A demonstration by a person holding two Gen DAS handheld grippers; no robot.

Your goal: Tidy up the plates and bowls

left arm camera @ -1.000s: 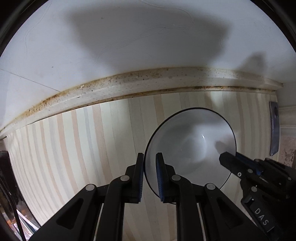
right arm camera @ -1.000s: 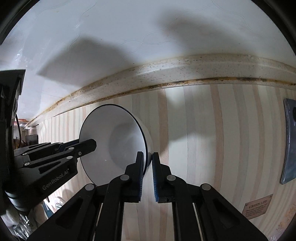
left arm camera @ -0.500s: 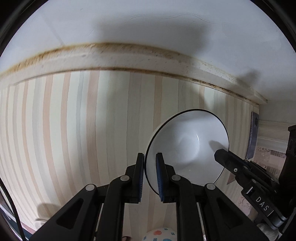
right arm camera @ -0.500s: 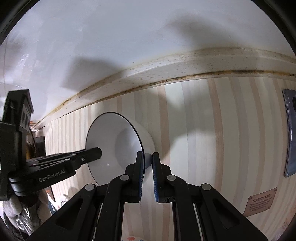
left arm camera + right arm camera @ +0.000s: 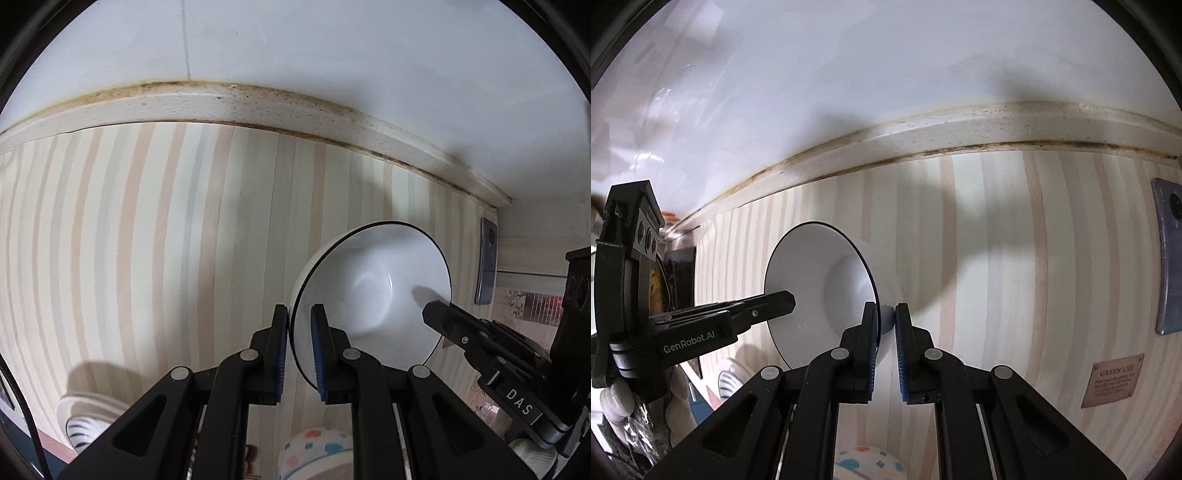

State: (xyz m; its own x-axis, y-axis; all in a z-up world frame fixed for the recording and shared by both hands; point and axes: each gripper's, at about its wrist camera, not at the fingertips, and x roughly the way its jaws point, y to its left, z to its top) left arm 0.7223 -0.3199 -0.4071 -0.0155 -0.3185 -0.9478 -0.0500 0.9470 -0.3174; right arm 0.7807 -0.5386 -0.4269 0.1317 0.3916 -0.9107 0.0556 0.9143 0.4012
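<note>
Striped beige wallpaper (image 5: 147, 240) runs up to a speckled, stained moulding (image 5: 258, 107) under a smooth white ceiling, leaving open wall left of the left gripper (image 5: 299, 332) and right of the right gripper (image 5: 885, 332). Between them a glossy white bowl (image 5: 369, 291) with a thin dark rim is held in the air on its side, each gripper clamped on an opposite edge. Below, a dotted round dish (image 5: 317, 450) and a striped dish (image 5: 88, 424) peek in.
</note>
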